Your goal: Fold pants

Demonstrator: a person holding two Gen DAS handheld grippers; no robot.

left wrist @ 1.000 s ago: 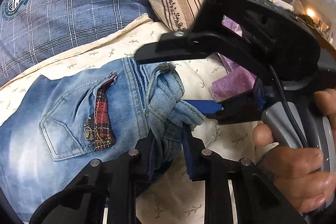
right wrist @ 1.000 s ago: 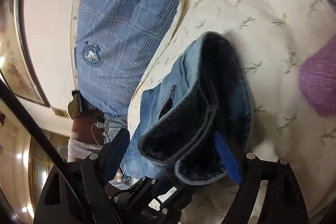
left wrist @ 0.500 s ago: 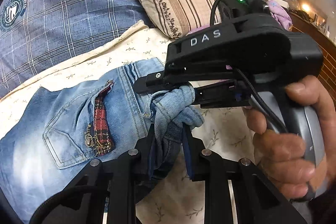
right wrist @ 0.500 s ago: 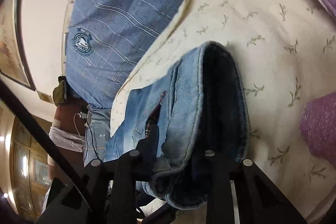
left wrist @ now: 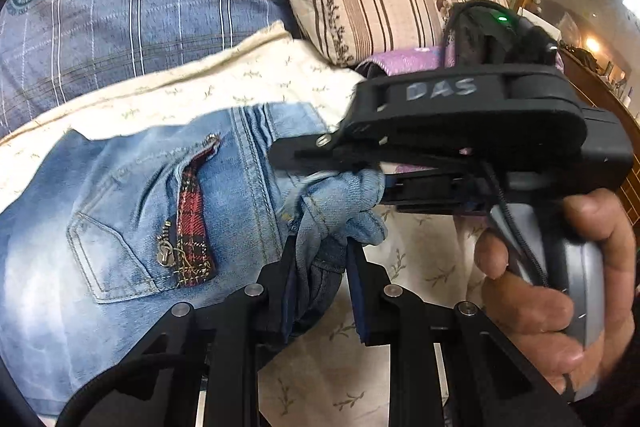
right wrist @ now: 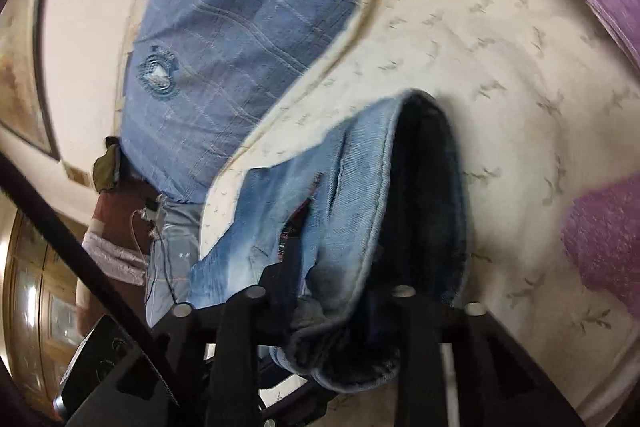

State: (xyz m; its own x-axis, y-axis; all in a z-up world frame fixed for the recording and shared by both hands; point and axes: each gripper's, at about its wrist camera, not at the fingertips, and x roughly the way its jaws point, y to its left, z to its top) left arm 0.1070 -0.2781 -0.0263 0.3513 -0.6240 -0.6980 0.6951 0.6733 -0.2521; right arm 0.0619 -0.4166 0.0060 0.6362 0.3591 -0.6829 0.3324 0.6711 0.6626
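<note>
Pinching the bunched waistband of the light blue denim pants point(left wrist: 132, 211), the left gripper point(left wrist: 320, 287) is clamped tight. Right gripper point(right wrist: 340, 291) also has denim between its jaws, which just opened a bit, so can't tell if it's really gripping.

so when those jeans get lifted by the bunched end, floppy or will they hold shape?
Probably floppy: the jeans crumple into a wad between the left gripper. The thick hem likely keeps some body. Denim looks grippy, slipping unlikely.
</note>
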